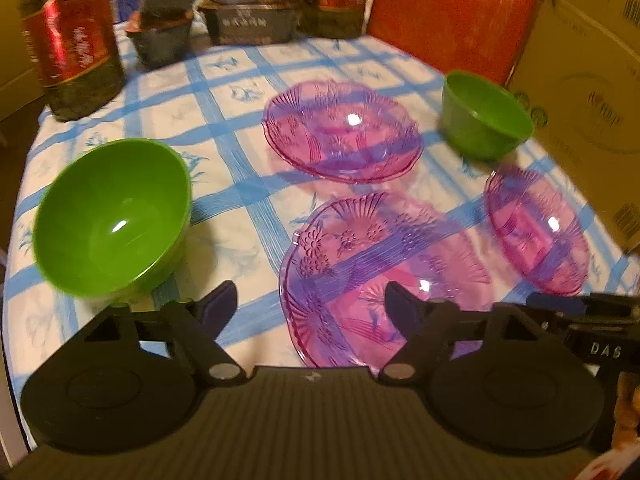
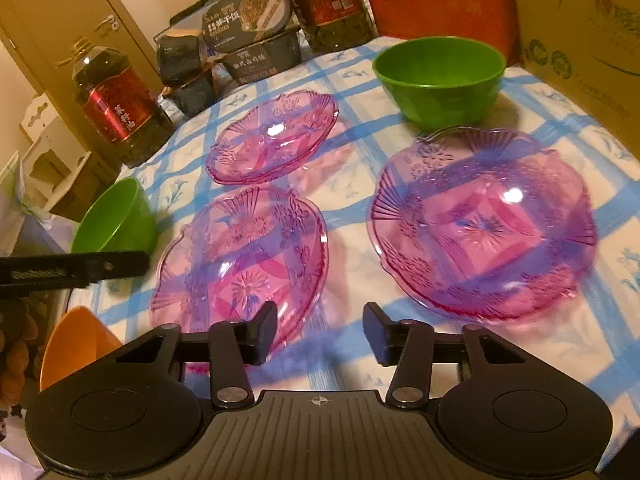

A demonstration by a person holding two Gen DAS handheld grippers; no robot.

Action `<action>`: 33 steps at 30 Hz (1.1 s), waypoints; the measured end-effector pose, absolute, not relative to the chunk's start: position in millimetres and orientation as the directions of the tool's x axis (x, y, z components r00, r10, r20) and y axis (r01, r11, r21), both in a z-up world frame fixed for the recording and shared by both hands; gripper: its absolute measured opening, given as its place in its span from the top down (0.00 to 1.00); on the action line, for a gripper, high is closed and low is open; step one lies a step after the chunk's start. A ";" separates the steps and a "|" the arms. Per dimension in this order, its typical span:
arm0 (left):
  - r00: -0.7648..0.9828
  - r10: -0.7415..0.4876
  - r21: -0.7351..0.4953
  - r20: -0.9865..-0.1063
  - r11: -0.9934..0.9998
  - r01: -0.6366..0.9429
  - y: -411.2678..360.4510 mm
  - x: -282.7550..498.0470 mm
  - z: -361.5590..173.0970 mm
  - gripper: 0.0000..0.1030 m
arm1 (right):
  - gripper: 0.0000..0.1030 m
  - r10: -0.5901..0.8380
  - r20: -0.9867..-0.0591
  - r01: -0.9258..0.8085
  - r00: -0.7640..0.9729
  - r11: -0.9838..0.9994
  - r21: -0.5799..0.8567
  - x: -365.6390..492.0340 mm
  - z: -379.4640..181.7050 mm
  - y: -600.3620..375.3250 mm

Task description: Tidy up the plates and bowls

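Note:
Three clear pink plates lie on the blue-checked tablecloth: a far one [image 1: 342, 130] [image 2: 272, 138], a near middle one [image 1: 380, 276] [image 2: 240, 264] and a right one [image 1: 536, 232] [image 2: 484, 224]. One green bowl [image 1: 112, 216] [image 2: 116, 220] sits at the left edge, another [image 1: 484, 116] [image 2: 438, 76] at the back right. My left gripper [image 1: 312, 304] is open and empty, over the near edge of the middle plate. My right gripper [image 2: 320, 324] is open and empty, between the middle and right plates.
A large oil bottle [image 1: 68, 36] [image 2: 120, 108], dark food boxes [image 1: 248, 12] [image 2: 256, 40], a red bag [image 1: 452, 12] and a cardboard box [image 1: 580, 92] [image 2: 580, 40] ring the table's back and right. An orange bowl [image 2: 76, 348] sits low at the left.

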State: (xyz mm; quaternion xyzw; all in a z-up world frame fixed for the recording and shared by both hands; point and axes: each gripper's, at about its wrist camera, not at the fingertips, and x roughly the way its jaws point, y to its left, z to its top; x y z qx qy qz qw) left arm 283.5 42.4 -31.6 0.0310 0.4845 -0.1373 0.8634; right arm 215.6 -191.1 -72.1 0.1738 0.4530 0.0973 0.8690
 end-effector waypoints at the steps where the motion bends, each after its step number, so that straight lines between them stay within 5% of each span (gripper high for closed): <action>1: 0.484 -0.208 -0.076 -0.850 0.958 0.278 41.3 287.4 -35.3 0.36 | 0.57 0.329 -0.755 -0.011 0.567 0.920 0.393 218.7 -74.6 -190.3; 16: 0.407 -0.175 -0.044 -0.896 0.949 0.311 40.9 312.3 -70.6 0.89 | 0.85 0.345 -0.774 -0.016 0.530 0.917 0.398 237.9 -97.7 -183.1; 33: 0.480 -0.179 -0.041 -0.859 0.958 0.283 28.8 321.8 -19.0 0.91 | 0.89 0.348 -0.739 -0.042 0.577 0.916 0.398 250.0 -55.8 -192.7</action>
